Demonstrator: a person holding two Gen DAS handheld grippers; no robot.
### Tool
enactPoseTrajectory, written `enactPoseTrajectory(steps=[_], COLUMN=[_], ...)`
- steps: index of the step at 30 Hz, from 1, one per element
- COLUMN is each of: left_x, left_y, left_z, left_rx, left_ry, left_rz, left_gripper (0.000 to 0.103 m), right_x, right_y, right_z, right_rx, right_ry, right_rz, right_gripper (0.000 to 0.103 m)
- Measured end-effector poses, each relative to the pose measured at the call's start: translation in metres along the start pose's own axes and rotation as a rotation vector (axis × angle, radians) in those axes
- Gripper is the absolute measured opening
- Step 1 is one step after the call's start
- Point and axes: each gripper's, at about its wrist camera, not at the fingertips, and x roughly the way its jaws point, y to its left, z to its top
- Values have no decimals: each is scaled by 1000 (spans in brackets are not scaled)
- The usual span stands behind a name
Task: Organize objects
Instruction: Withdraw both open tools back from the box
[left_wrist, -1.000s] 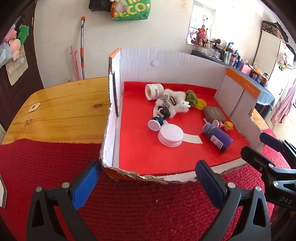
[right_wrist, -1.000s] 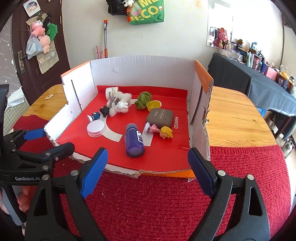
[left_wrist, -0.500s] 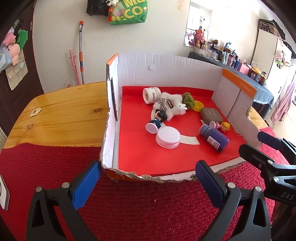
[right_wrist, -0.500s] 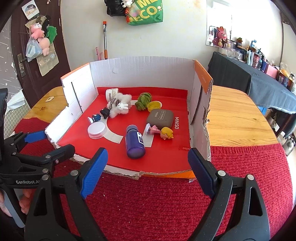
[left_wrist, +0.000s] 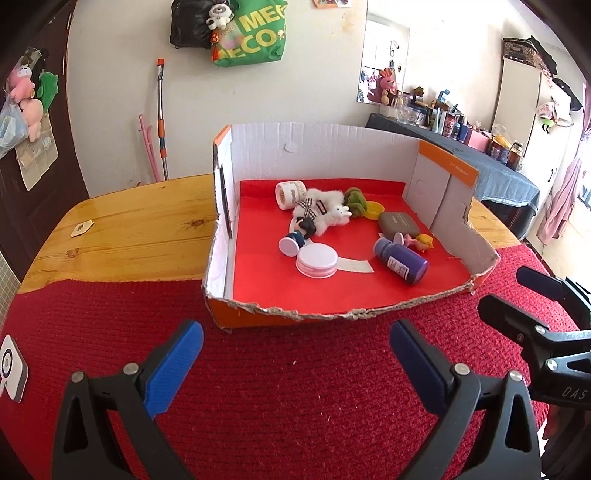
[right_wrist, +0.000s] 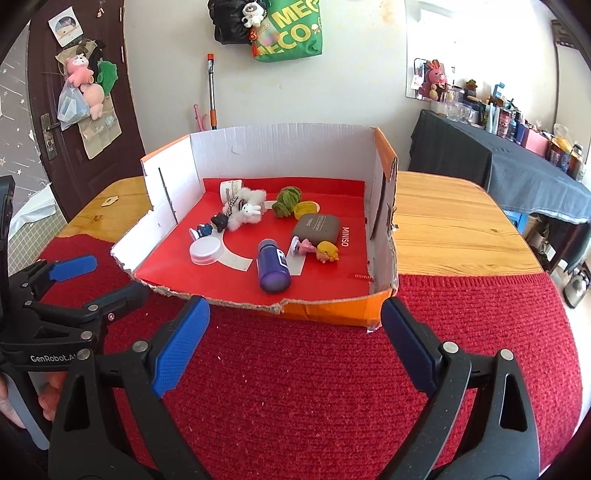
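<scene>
A cardboard box (left_wrist: 314, 155) (right_wrist: 284, 155) with a red floor stands on the table. In it lie a purple bottle (left_wrist: 400, 260) (right_wrist: 273, 266), a white-lidded pink jar (left_wrist: 317, 260) (right_wrist: 205, 251), a white plush rabbit (left_wrist: 327, 212) (right_wrist: 245, 212), a tape roll (left_wrist: 290, 194), a green plush (right_wrist: 286, 201), a yellow cap (right_wrist: 306, 208), a grey case (left_wrist: 399, 223) (right_wrist: 317, 228) and small figurines (right_wrist: 319, 251). My left gripper (left_wrist: 295, 354) and right gripper (right_wrist: 295, 328) are both open and empty, hovering over the red cloth in front of the box.
A red knitted cloth (left_wrist: 258, 387) covers the near half of the wooden table (left_wrist: 140, 221). A white device (left_wrist: 11, 369) lies at the cloth's left edge. A dark-clothed side table (right_wrist: 517, 173) with bottles stands at the right, a door at the left.
Both grippers have drawn back from the box and risen, so the box looks smaller and farther. The things in the box have not moved.
</scene>
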Motion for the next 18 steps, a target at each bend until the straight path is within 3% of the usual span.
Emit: enactPoseTrajectory(steps=[18], left_x=[2], left_y=[-6], left_z=[-49], left_rx=[-12], left_ry=[82], left_rz=[26], left_gripper=[103], right_x=[-2], right_y=[0], right_z=[-51], right_rx=[11], right_ry=[73], right_rz=[-14], right_gripper=[99])
